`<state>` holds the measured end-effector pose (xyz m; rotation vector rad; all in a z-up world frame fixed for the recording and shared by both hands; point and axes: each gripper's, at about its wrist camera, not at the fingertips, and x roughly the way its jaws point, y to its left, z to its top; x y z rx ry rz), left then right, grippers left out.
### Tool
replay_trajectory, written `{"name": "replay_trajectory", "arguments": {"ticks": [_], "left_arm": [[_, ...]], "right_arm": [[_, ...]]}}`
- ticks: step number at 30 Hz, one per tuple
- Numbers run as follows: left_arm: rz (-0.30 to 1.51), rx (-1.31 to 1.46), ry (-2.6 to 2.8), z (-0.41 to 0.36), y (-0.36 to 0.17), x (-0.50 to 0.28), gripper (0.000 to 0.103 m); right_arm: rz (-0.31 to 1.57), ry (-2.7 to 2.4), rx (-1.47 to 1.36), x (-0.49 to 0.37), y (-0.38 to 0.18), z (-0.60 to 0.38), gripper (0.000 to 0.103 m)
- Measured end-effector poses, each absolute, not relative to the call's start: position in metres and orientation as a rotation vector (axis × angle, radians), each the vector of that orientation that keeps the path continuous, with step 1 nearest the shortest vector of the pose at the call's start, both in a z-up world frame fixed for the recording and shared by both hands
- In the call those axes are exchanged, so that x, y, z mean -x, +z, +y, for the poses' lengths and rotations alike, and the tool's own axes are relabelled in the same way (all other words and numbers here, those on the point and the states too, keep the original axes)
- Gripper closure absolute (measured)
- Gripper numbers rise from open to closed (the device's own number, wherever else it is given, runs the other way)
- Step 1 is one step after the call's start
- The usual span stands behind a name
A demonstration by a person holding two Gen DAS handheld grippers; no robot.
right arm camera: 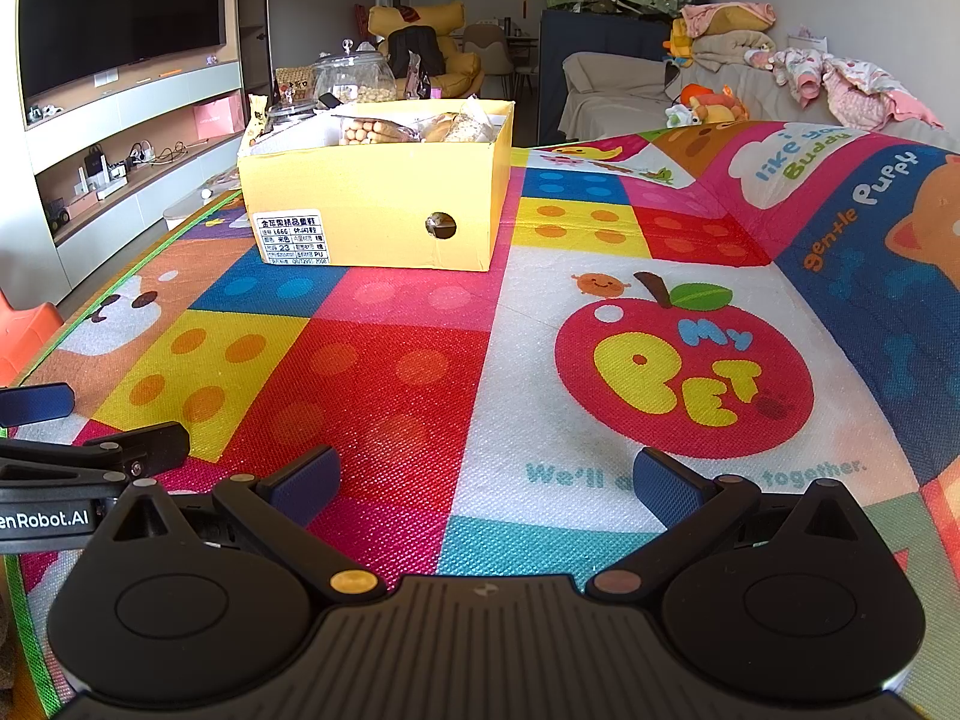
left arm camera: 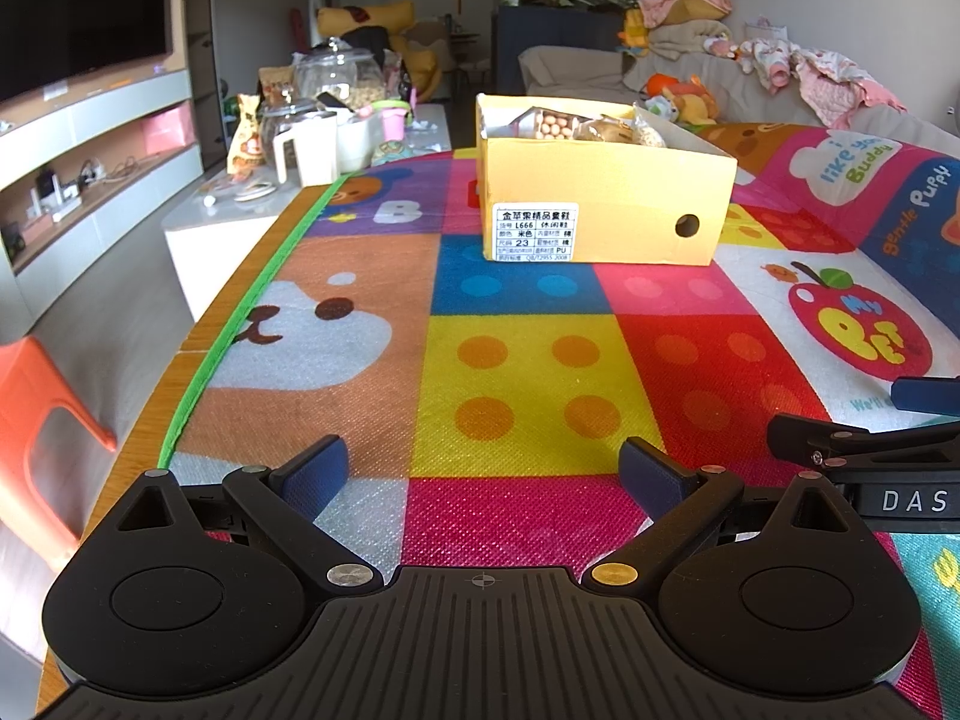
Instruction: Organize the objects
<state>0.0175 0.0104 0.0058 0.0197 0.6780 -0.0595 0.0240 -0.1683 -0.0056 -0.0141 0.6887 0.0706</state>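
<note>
A yellow cardboard shoebox (left arm camera: 606,198) (right arm camera: 384,204) stands on the colourful play mat (left arm camera: 528,372) (right arm camera: 420,360), well ahead of both grippers. Several clear snack packets (left arm camera: 561,123) (right arm camera: 372,131) lie inside it, one holding small round biscuits. My left gripper (left arm camera: 483,471) hovers low over the mat's near part, open, nothing between its blue pads. My right gripper (right arm camera: 486,480) is likewise open and empty over the mat, to the right of the left one. Each gripper's side shows at the edge of the other's view.
Beyond the mat's far left corner a white low table (left arm camera: 240,204) carries glass jars (left arm camera: 339,75), a white jug (left arm camera: 309,147) and snack bags. An orange chair (left arm camera: 36,420) stands left of the table. A sofa (right arm camera: 720,96) with blankets and toys lies behind.
</note>
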Motion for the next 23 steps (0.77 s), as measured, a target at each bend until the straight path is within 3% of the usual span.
{"name": "replay_trajectory", "arguments": {"ticks": [23], "left_arm": [[0.676, 0.000, -0.070, 0.0165, 0.0066, -0.0184, 0.004]], "right_arm": [[0.689, 0.071, 0.015, -0.0240, -0.0055, -0.1673, 0.000]]}}
